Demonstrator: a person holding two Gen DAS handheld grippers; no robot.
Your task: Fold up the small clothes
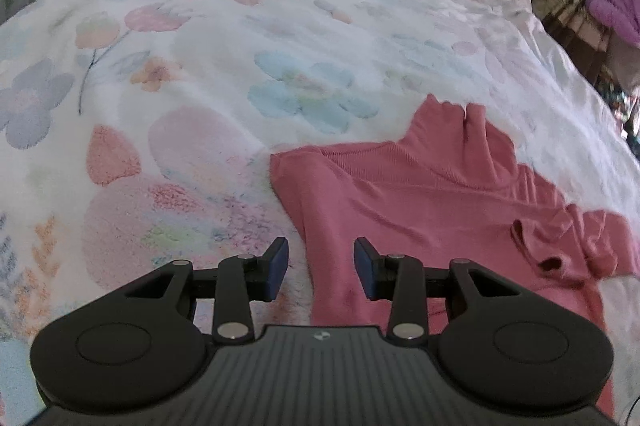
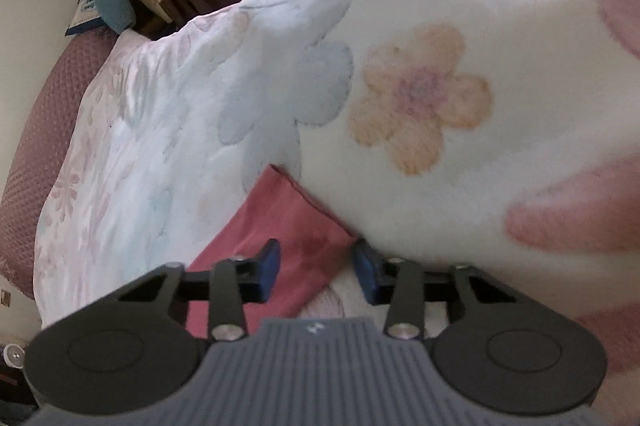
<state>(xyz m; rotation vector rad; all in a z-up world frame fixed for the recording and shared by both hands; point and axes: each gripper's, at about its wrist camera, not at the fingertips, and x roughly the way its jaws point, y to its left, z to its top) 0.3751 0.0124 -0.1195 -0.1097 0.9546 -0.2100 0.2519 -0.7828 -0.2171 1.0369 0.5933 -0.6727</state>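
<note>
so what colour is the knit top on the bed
The small ribbed knit top is plain dusty pink, clearest in the left wrist view.

Left gripper [image 1: 321,268] and right gripper [image 2: 316,270] both low, jaws parted, seemingly gripping nothing.

Bedroom: floral blanket [image 1: 280,45] covers bed (clutter beside).

One pink garment [image 1: 420,193] lies on one bed, covered by one flowered blanket [image 1: 240,45], with two grippers, left [image 1: 321,268] and right [image 2: 316,270], over it.
</note>
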